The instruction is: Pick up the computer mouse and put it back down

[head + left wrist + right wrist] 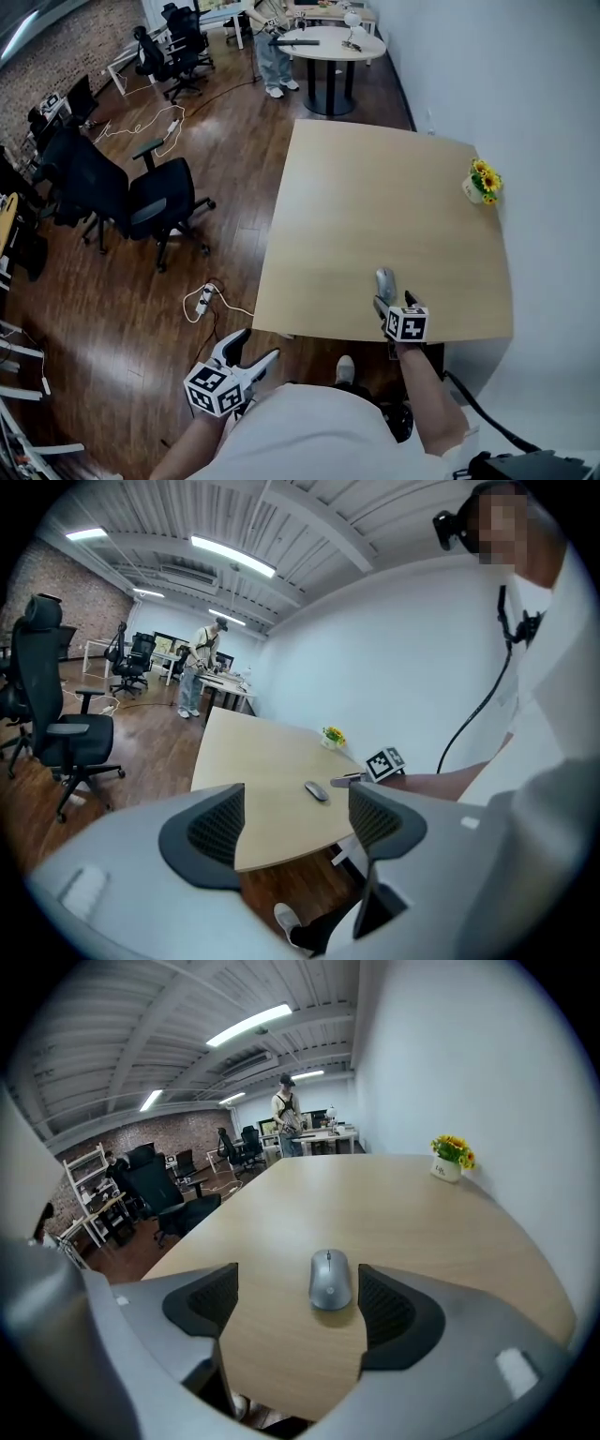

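Right gripper (298,1283) is wide open and empty, grey oval computer mouse (330,1280) sitting on the pale wooden tabletop (403,1204) just past its jaws. Left gripper (295,819) open, empty too.

The grey computer mouse (330,1279) is being flanked, untouched, by the wide-apart jaws of the right gripper (298,1271) and is being borne by the pale wooden table (375,1199); yellow flowers (453,1147) in a pot are being shown beside the white wall (469,1063)

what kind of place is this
Most likely an open-plan office or lab: rolling office chairs on a wood floor, monitors along a brick wall, and a round meeting table.
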Motion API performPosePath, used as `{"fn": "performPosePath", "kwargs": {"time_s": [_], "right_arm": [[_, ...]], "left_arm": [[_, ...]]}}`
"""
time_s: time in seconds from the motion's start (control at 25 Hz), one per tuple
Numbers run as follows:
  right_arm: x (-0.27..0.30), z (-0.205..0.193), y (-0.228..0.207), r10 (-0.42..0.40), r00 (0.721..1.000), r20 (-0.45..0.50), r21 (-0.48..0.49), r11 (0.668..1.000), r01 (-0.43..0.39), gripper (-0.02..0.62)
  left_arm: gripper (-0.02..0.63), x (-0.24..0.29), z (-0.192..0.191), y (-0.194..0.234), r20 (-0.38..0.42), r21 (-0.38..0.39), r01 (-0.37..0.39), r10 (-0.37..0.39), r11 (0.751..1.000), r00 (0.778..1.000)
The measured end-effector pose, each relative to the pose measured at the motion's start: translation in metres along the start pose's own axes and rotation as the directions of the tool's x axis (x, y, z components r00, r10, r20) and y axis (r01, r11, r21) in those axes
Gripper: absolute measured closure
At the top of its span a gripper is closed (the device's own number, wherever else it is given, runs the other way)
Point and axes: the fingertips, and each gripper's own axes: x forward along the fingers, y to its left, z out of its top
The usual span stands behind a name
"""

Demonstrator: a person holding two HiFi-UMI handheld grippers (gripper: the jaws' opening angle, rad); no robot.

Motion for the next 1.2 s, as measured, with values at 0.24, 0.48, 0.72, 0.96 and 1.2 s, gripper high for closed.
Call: {"fn": "performPosePath", "kwargs": {"time_s": [0.24,0.48,0.72,0.96,1.2], "right_arm": [[-0.089,-0.018,0.077,0.017,0.998,0.064,-0.02,1.0,-0.016,0.192],[-0.159,-0.034,0.138,0.035,0.992,0.123,-0.055,0.998,-0.028,0.192],[-0.196,-0.057,0.179,0.037,0.989,0.144,-0.063,0.998,-0.028,0.184],[-0.207,-0.083,0.209,0.031,0.99,0.139,-0.035,0.999,-0.027,0.184],[-0.213,-0.09,0.226,0.038,0.988,0.152,-0.052,0.998,-0.03,0.184]], "left_arm": [[0.285,-0.04,-0.018,0.016,-0.004,0.017,0.077,-0.077,0.997,0.997],[0.285,-0.059,-0.041,0.025,-0.033,0.023,0.138,-0.137,0.99,0.99],[0.285,-0.075,-0.052,0.03,-0.046,0.04,0.183,-0.182,0.982,0.982],[0.285,-0.097,-0.065,0.038,-0.055,0.046,0.209,-0.207,0.977,0.977],[0.285,-0.114,-0.074,0.04,-0.046,0.051,0.208,-0.205,0.977,0.978]]}}
